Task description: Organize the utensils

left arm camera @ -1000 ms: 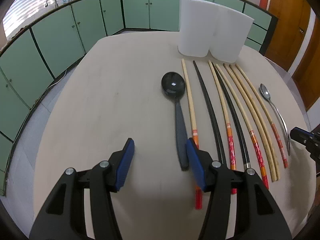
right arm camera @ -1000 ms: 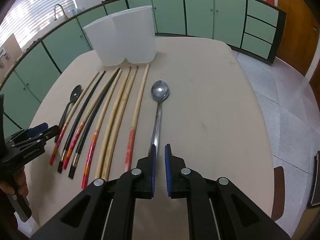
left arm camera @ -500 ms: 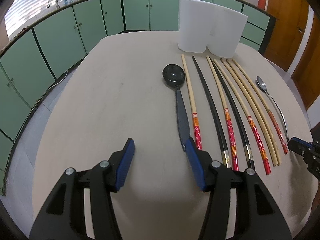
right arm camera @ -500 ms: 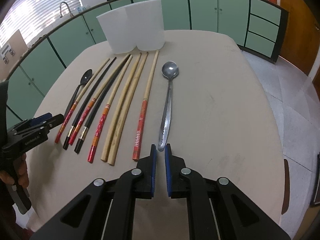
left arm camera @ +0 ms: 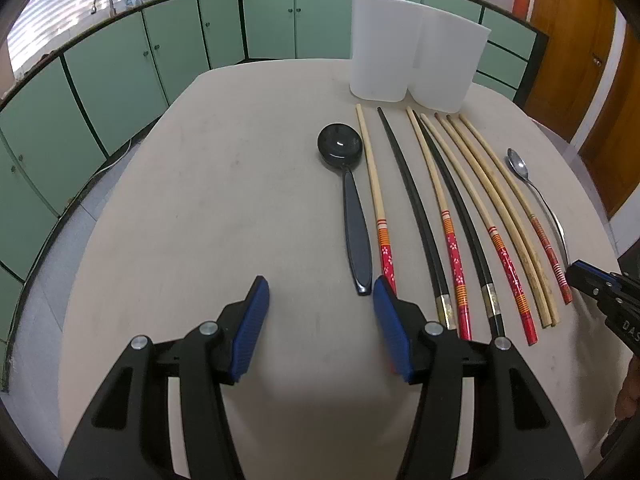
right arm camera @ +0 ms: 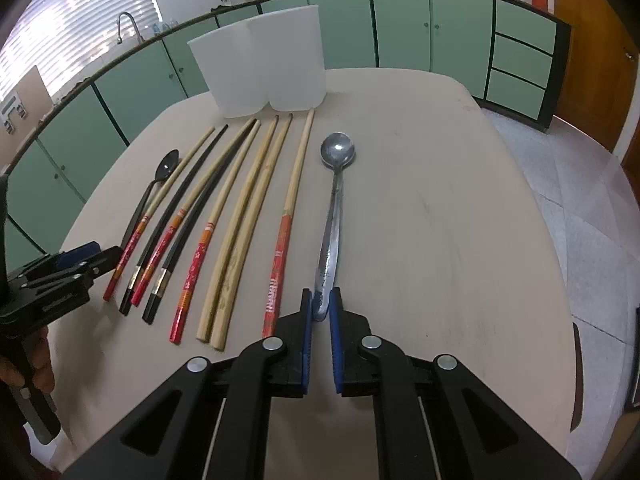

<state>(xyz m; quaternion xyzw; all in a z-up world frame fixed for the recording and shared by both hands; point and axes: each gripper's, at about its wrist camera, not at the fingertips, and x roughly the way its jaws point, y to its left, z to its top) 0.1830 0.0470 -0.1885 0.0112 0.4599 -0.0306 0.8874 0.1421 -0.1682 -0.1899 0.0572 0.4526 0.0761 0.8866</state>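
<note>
Metal spoon (right arm camera: 335, 208): lies flat on the tabletop (right arm camera: 440, 220) at the right end of the row, bowl toward the white holder; the end of its handle sits between the right gripper's blue pads.
Right gripper (right arm camera: 320, 308): jaws nearly closed, a narrow gap left, one pad on each side of the spoon handle's tip; whether they press it I cannot tell.
Black spoon (left arm camera: 352, 216): at the left end of the row, bowl toward the holder, handle end just ahead of the left gripper's right pad.
Left gripper (left arm camera: 320, 296): jaws spread wide, holding nothing, low over the tabletop near the black spoon's handle.
Chopsticks (right arm camera: 240, 216): eight, side by side between the two spoons, thin ends toward the holder; two black, two plain wood, four with red decorated ends.
White holder (right arm camera: 264, 60): two joined compartments, upright at the far side of the tabletop, just beyond the chopstick tips.
Cabinets (right arm camera: 400, 24): green doors behind the tabletop.
</note>
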